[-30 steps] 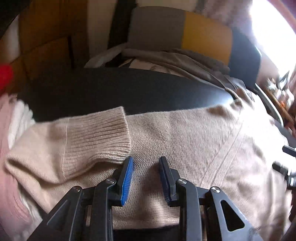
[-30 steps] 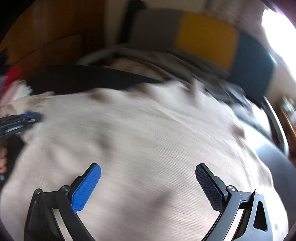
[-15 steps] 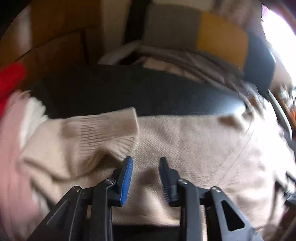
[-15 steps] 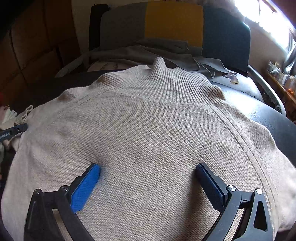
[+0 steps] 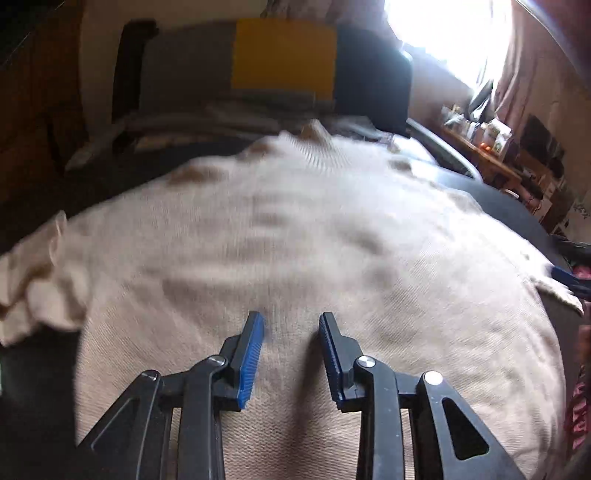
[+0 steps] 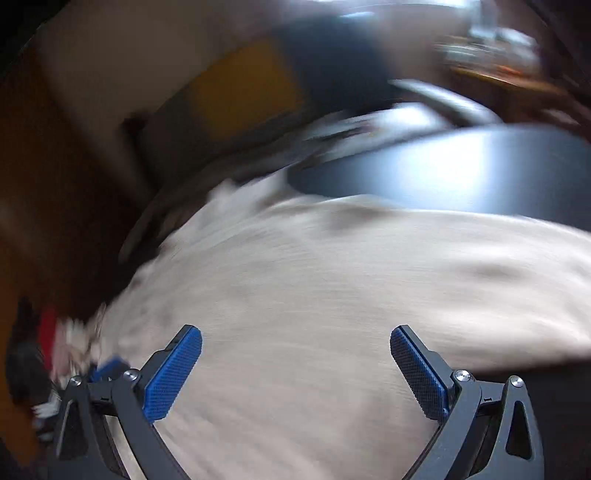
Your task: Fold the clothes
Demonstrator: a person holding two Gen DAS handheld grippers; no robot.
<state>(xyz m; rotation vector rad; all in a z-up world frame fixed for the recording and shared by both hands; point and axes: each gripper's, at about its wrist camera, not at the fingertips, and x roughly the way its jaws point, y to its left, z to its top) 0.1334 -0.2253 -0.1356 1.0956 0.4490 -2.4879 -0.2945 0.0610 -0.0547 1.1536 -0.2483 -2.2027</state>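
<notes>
**Both grippers hanging open over the beige sweater**

Left wrist view is looking down at a beige knit sweater [image 5: 295, 240] that is lying spread flat across a dark, glossy table [image 5: 509, 199]. The left gripper [image 5: 291, 325] is hovering just above the cloth, near the lower middle of the garment. Its jaws are standing partly apart and have just been opening a little; nothing is between the blue pads [image 5: 251, 354] but bare knit below them, and they are pinching none of it. The sweater's ribbed collar [image 5: 314, 147] is pointing toward the far edge of the table, and a bunched sleeve [image 5: 33, 280] is drooping off the left side. Beyond the table a cushion in grey, yellow and navy blocks [image 5: 284, 55] is leaning upright, with a bright window [image 5: 450, 33] glaring at the upper right.

In the right wrist view everything is smearing with motion blur. The right gripper [image 6: 295, 343] is hanging over the same sweater [image 6: 332, 295] with its jaws spread wide and gripping nothing. The bare dark tabletop [image 6: 461, 166] is showing beyond the cloth's far edge. At the lower left something red [image 6: 48, 325] is sitting beside the sweater's edge, too blurred for me to tell what it is.
</notes>
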